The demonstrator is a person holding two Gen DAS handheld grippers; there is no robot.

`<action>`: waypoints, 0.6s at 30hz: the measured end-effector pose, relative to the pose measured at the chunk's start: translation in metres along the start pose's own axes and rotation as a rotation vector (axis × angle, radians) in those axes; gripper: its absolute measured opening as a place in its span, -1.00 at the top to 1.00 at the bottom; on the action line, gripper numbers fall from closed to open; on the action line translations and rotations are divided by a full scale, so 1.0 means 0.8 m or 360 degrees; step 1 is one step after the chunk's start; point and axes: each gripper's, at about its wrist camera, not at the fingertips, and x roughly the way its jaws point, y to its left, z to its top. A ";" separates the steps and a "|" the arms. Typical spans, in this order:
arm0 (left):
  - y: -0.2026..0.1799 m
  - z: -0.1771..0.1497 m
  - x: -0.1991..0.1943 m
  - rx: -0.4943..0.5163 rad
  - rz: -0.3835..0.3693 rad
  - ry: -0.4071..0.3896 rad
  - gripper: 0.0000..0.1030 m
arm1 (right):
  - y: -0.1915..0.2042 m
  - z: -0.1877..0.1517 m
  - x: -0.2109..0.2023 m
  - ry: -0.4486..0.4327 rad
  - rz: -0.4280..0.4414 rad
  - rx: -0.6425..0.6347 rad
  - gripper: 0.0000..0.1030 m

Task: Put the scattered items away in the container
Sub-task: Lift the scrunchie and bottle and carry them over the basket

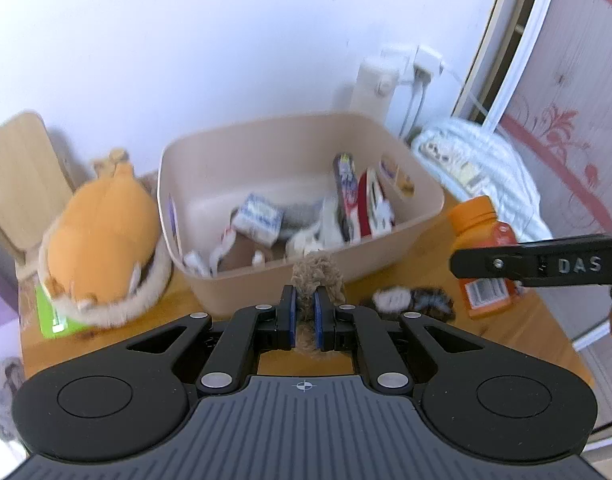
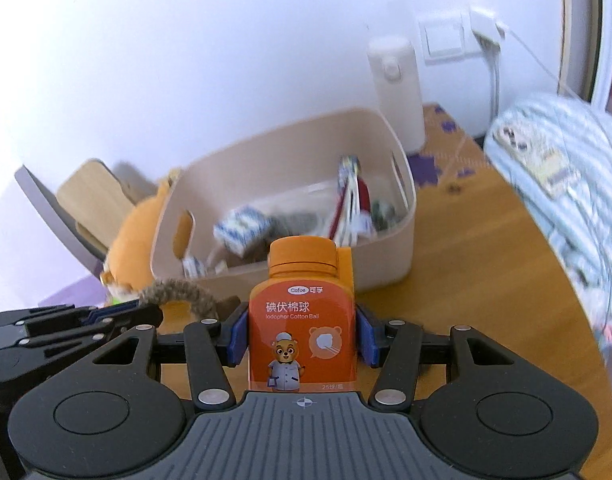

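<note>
- Your left gripper [image 1: 304, 312] has its jaws pinched almost together on a fluffy brown hair tie [image 1: 317, 276], which sticks up between the blue pads just in front of the near wall of the beige container [image 1: 418, 224].
- From the right wrist camera, the same tie [image 2: 181, 290] curls out of that gripper [image 2: 105, 314] as a loop, above the wooden table [image 2: 486, 260].
- Your right gripper [image 2: 301, 340] holds its jaws partway apart, clamped on the sides of an orange bottle [image 2: 301, 320] of iodophor cotton balls; the bottle stands upright between the pads, cap toward the container [image 2: 402, 200].
- In the left view that bottle [image 1: 480, 220] shows to the right of the container, partly behind the right gripper's black finger [image 1: 546, 266].
- The container already holds small boxes, packets and a grey fabric piece.
- A dark-and-white hair tie [image 1: 414, 300] lies on the table [image 1: 538, 320] near the container's front right corner.
- An orange plush toy [image 1: 101, 236] rests against the container's left side, on a green card [image 1: 53, 320].
- A white bottle [image 2: 394, 88] stands behind the container by the wall.
</note>
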 end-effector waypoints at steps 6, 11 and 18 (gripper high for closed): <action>0.008 0.035 -0.009 -0.0031 -0.0002 -0.0101 0.84 | 0.006 0.038 0.001 -0.0079 -0.0008 -0.0093 0.02; 0.019 0.061 -0.002 -0.0094 0.0049 -0.0156 0.84 | 0.007 0.066 0.010 -0.0108 -0.0002 -0.0116 0.02; 0.033 0.085 0.027 -0.0218 0.0081 -0.0143 0.84 | 0.011 0.096 0.039 -0.0115 -0.0033 -0.0175 0.02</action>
